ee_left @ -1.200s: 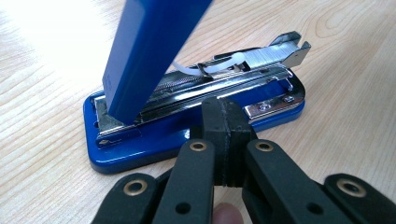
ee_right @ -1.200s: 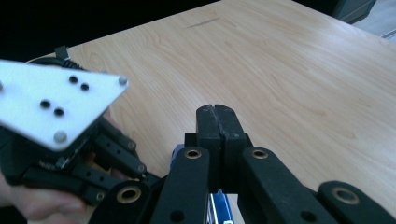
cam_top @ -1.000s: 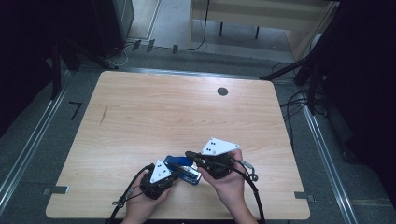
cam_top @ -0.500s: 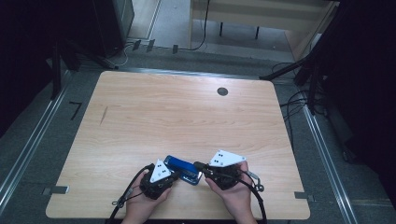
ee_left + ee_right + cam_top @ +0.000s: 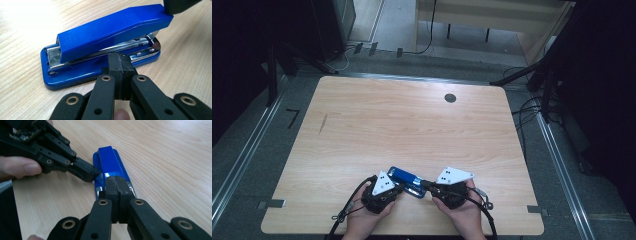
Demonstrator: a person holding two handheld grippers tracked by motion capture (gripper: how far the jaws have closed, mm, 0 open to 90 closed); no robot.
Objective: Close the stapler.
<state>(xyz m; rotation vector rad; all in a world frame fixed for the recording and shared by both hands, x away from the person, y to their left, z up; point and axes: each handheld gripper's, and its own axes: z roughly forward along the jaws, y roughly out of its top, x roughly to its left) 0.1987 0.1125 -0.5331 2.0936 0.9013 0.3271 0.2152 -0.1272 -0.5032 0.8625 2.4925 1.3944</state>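
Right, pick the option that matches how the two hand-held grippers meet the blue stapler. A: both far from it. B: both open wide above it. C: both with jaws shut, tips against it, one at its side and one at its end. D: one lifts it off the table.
C: the left hand-held gripper has its jaws shut against the side of the blue stapler, the right hand-held gripper shut at its end, on the table.
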